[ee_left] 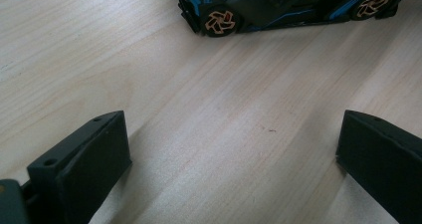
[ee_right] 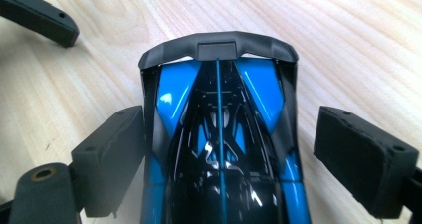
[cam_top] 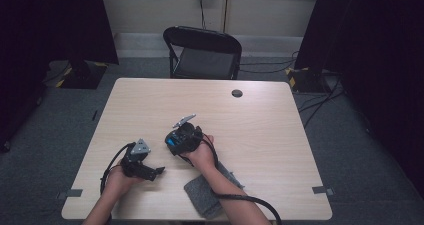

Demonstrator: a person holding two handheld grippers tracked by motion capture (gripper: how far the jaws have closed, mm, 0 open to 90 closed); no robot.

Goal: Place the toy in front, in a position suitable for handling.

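Right gripper (ee_right: pixel 219 149) is seen poised over a toy car (ee_right: pixel 219 134), its two matte black, block-shaped jaws spread wide on either side of the body; the left jaw lies just beside or against the car's flank, contact cannot be confirmed, and the right jaw stands clearly apart. The car's shell is glossy, in black and bright blue, with a thin blue centre line and a dull grey curved bar across its far end. In the left gripper view the car (ee_left: pixel 288 7) is seen side-on on the table, low and wedge-shaped, with orange-spoked wheels. Left gripper (ee_left: pixel 234 159) is held wide open over bare wood, its jaws well apart and empty, the car lying beyond them. The table (cam_top: pixel 280 135) is pale, smooth wood-grain laminate with rounded corners. A grey felt-like cloth (cam_top: pixel 205 195) lies near the front edge, under the right forearm.
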